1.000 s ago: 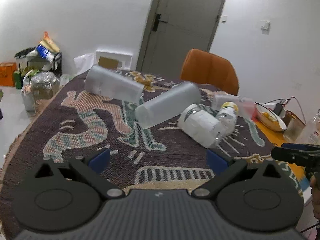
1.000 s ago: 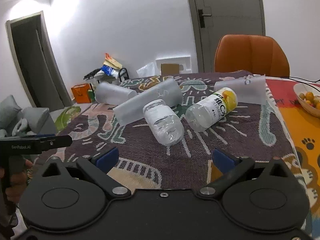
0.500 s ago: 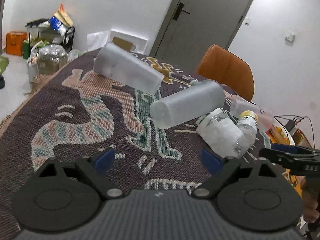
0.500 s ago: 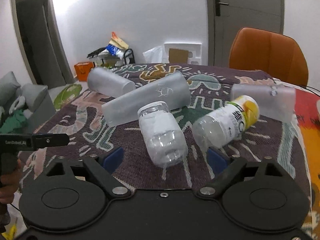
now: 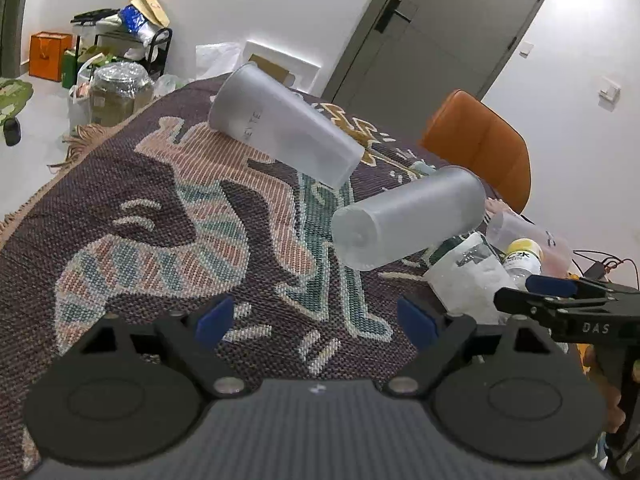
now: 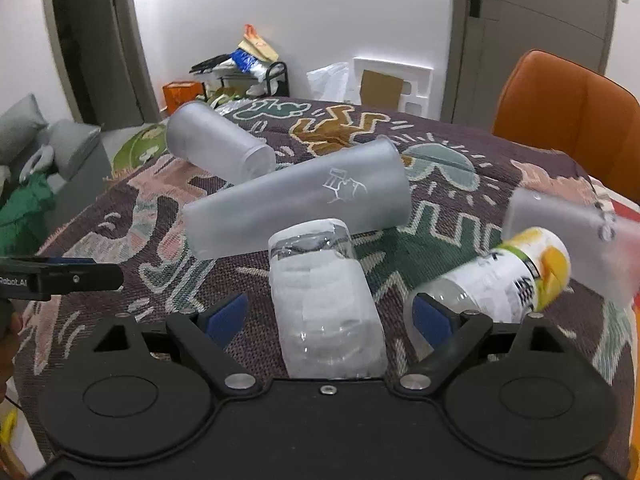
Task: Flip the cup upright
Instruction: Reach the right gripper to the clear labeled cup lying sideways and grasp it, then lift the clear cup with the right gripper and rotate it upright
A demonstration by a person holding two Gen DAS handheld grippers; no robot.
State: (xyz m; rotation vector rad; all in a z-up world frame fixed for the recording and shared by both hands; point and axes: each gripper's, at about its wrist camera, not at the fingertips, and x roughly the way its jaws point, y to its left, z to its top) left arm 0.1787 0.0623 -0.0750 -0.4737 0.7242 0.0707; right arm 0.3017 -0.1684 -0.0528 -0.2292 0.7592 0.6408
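Observation:
Several frosted cups lie on their sides on the patterned tablecloth. A long cup (image 5: 408, 220) (image 6: 296, 200) lies in the middle, another cup (image 5: 280, 128) (image 6: 220, 150) lies behind it to the left, a third cup (image 6: 572, 236) lies at the right. A clear cut-off cup with white wrap (image 6: 324, 300) (image 5: 468, 276) lies between my right gripper's (image 6: 330, 316) open fingers, untouched. My left gripper (image 5: 316, 322) is open and empty, short of the long cup's base.
A bottle with a yellow label (image 6: 504, 288) (image 5: 520, 256) lies on its side right of the clear cup. An orange chair (image 5: 480, 148) (image 6: 568, 116) stands beyond the table. Floor clutter and a rack (image 5: 116, 52) are at far left. The table's left edge (image 5: 36, 200) is close.
Both grippers have moved forward toward the cups. The clear wrapped cup now sits between my right gripper's fingers. The left view has swung toward the long cup. Nothing was grasped.

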